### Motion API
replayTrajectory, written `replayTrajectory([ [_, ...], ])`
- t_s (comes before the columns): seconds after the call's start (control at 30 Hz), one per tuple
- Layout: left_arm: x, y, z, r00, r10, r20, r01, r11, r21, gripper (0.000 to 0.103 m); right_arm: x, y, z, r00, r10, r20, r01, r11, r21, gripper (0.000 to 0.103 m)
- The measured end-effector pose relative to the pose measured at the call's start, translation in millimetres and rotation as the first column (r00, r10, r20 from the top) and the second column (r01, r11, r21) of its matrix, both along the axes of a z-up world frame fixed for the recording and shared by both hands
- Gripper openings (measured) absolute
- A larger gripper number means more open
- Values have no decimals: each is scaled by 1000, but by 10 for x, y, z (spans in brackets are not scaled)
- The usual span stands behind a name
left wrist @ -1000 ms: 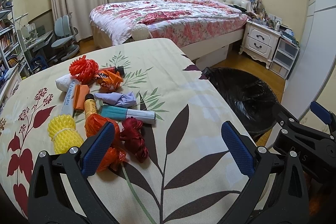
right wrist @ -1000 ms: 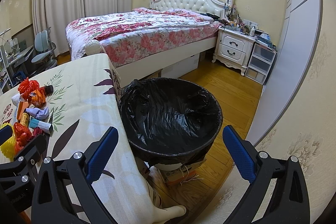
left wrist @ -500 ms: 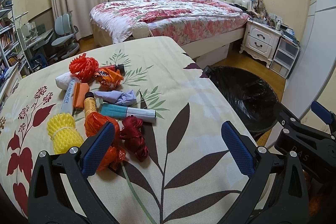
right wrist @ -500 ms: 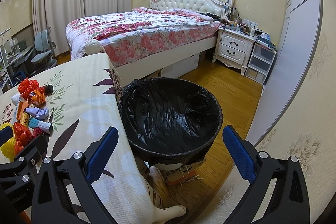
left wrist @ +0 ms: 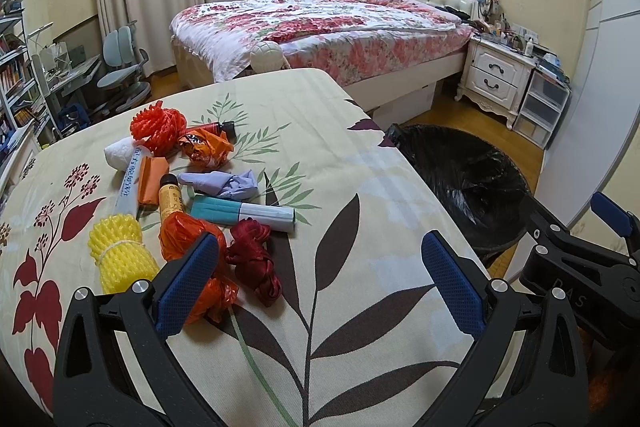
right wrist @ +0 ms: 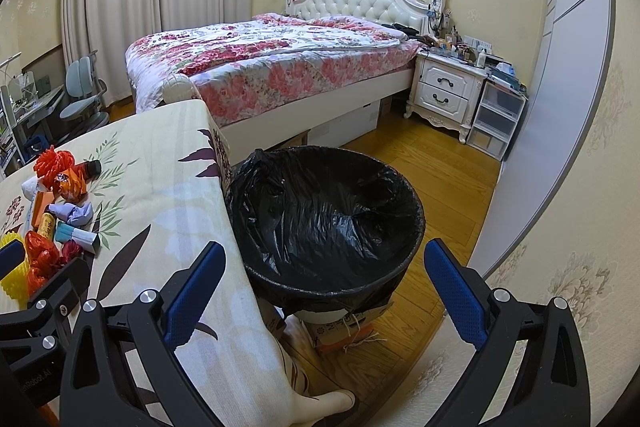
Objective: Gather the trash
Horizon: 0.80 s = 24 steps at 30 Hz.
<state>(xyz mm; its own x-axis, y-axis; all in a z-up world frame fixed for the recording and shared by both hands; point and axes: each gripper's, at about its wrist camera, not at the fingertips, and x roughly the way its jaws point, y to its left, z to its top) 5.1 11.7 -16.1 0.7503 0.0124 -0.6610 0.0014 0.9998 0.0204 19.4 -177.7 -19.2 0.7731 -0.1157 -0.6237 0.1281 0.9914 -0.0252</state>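
Overhead, the left gripper (left wrist: 320,281) hangs with fingers spread wide and empty, just beside scattered trash (left wrist: 192,187) on a leaf-patterned table (left wrist: 360,167). Beside the table, the right gripper (right wrist: 320,291), equally wide and empty, faces a black-lined bin (right wrist: 328,219).

Left gripper (left wrist: 320,283) is hovering over the table (left wrist: 360,179), jaws standing wide apart, nothing between them. Trash pile is lying ahead-left: yellow foam net (left wrist: 118,259), orange plastic bag (left wrist: 188,235) partly behind the left finger, dark red ribbon (left wrist: 252,259), teal packet (left wrist: 240,213), purple glove (left wrist: 224,183), red-orange net (left wrist: 158,127). Black-lined bin (left wrist: 472,187) is sitting just beside the table's right edge. Right gripper (left wrist: 580,247) is showing at far right.
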Motion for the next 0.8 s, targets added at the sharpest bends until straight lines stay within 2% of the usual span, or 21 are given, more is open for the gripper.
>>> replayTrajectory([
  [0.5, -12, -10, 11, 1000, 0, 0, 0, 1000, 2, 99, 6, 25, -13, 1000, 4, 1, -4, 1000, 1, 97],
  [0.8, -89, 123, 35, 1000, 24, -11, -24, 1000, -4, 98, 59, 262, -44, 996, 82, -30, -81, 996, 35, 97],
])
